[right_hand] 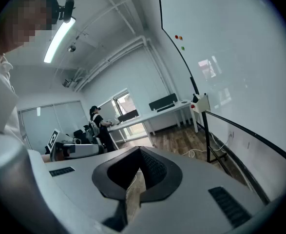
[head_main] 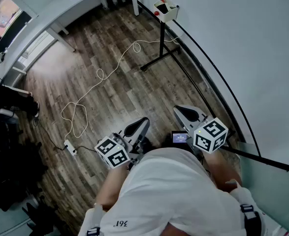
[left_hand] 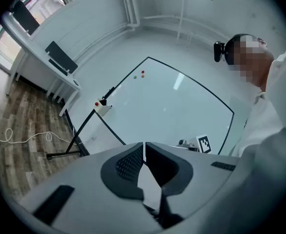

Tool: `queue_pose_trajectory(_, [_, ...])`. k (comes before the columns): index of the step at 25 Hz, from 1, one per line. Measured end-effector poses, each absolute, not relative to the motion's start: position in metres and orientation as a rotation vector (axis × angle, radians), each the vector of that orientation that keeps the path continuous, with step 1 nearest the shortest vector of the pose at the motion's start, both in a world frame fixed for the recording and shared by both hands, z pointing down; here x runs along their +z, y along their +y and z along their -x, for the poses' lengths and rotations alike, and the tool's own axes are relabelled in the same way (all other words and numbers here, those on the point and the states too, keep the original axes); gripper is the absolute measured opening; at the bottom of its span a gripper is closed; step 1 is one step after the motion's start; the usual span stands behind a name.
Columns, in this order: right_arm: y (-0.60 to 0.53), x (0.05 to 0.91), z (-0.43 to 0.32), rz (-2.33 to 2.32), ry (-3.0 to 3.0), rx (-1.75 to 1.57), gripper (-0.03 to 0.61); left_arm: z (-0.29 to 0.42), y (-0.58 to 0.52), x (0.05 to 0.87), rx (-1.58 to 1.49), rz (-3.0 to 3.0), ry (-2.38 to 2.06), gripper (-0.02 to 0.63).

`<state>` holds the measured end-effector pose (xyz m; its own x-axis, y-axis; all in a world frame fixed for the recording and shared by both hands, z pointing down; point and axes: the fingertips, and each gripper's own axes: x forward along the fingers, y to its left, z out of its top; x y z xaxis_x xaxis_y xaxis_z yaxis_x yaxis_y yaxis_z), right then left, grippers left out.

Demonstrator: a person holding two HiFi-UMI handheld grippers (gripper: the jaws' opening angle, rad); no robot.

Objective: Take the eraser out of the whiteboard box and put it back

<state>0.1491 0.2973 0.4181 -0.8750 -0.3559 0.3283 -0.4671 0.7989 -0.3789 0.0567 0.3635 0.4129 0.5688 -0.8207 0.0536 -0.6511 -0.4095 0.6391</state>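
Note:
The white whiteboard box (head_main: 165, 10) hangs on the whiteboard stand at the top of the head view, with dark items and a red one in it; I cannot single out the eraser. The same box (left_hand: 103, 107) shows small and far off in the left gripper view and, as box (right_hand: 200, 103), in the right gripper view. My left gripper (head_main: 143, 122) and right gripper (head_main: 181, 110) are held close to the person's body, well short of the box. Both are shut with nothing between the jaws, as left gripper (left_hand: 144, 148) and right gripper (right_hand: 139, 153) show in their own views.
The whiteboard (head_main: 242, 48) fills the right side, on a black stand (head_main: 159, 58) with a floor foot. A white cable (head_main: 100, 75) snakes over the wooden floor to a power strip (head_main: 70, 146). A white desk (head_main: 60, 14) stands at the back left, where a person (right_hand: 99, 121) works.

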Motion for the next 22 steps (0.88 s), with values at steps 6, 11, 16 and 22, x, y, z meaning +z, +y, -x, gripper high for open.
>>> queue_pose_trajectory(6, [0.296,0.419,-0.155,-0.627,-2.746,0.669,0.025,-0.068,0.361,0.412,-0.357,-2.192,-1.166,0.003])
queue_pose_trajectory(11, [0.287,0.418,-0.166,-0.631,-2.746,0.679,0.025,-0.076,0.353,0.412,-0.362,-2.180,-1.177,0.003])
queue_pose_trajectory(16, [0.272,0.421,-0.180,-0.656,-2.746,0.675,0.026,-0.087,0.343,0.413,-0.363,-2.174,-1.193,0.003])
queue_pose_trajectory(22, [0.258,0.423,-0.199,-0.647,-2.757,0.616,0.027,-0.106,0.327,0.415,-0.357,-2.169,-1.203,0.003])
